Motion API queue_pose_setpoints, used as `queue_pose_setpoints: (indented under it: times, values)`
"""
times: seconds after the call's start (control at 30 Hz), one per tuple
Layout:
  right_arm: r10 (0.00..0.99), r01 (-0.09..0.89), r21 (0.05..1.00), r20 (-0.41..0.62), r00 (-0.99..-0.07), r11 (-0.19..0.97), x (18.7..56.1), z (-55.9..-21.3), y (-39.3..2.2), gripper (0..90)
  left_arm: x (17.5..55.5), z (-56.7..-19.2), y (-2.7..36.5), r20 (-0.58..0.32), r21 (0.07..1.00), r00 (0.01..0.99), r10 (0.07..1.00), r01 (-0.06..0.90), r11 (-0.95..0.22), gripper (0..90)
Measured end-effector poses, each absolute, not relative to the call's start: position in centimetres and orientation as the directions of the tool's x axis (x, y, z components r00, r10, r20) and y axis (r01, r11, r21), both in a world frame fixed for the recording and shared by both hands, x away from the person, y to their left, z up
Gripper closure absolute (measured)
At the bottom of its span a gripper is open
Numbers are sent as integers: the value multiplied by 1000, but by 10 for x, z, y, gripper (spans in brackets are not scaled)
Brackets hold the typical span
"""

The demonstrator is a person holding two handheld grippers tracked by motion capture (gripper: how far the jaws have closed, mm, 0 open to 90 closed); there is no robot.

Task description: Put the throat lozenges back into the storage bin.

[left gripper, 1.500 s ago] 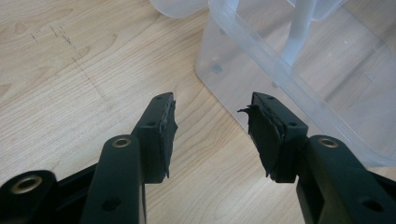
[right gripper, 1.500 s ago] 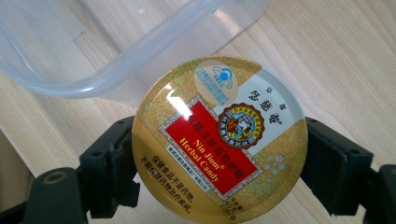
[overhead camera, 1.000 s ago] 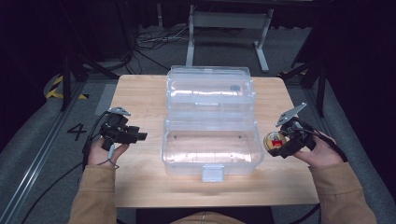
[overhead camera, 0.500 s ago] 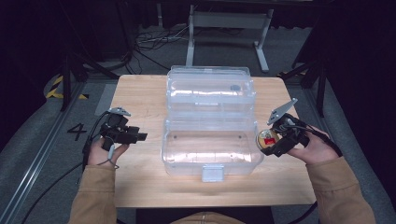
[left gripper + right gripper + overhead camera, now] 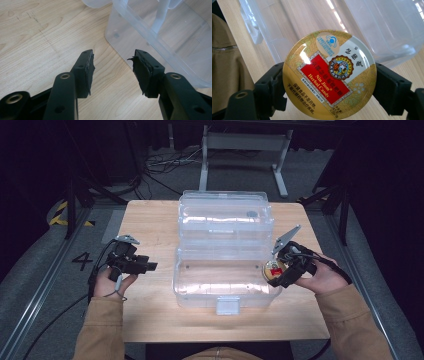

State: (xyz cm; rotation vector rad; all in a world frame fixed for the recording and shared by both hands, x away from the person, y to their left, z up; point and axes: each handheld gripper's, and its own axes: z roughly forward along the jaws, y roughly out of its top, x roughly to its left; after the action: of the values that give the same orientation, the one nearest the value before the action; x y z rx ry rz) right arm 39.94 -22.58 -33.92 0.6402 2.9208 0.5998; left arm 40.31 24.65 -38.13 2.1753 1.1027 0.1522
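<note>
A clear plastic box (image 5: 226,280) lies open in the middle of the wooden table (image 5: 150,220), its lid (image 5: 225,217) tipped back behind it. My right gripper (image 5: 276,270) is shut on a round gold candy tin (image 5: 273,268) with a red label, held over the box's right edge. In the right gripper view the tin (image 5: 329,72) sits flat between the two jaws, with the box (image 5: 312,22) behind it. My left gripper (image 5: 145,266) stands open left of the box, nothing between its jaws. The left gripper view has the box's corner (image 5: 160,37) just ahead of the left gripper (image 5: 112,65).
The box's white latch (image 5: 226,306) points toward the table's front edge. Bare wood lies left of the box (image 5: 150,235) and in front of it. A metal stand (image 5: 240,150) and cables are on the floor beyond the table.
My right gripper has carried the tin leftward from beside the box to over its right rim. The left gripper has stayed where it was.
</note>
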Motion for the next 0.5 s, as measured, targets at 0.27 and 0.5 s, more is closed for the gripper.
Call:
queue_pose_setpoints:
  times: [0.27,0.5]
  values:
    - [427,398,385,13,-904,832,402,-350,-215,202,403,-382,247,-202,620,626,753,677,-396,513]
    - [446,419,373,15,-895,828,404,-358,-209,202,403,-382,247,-202,620,627,752,677,-397,513]
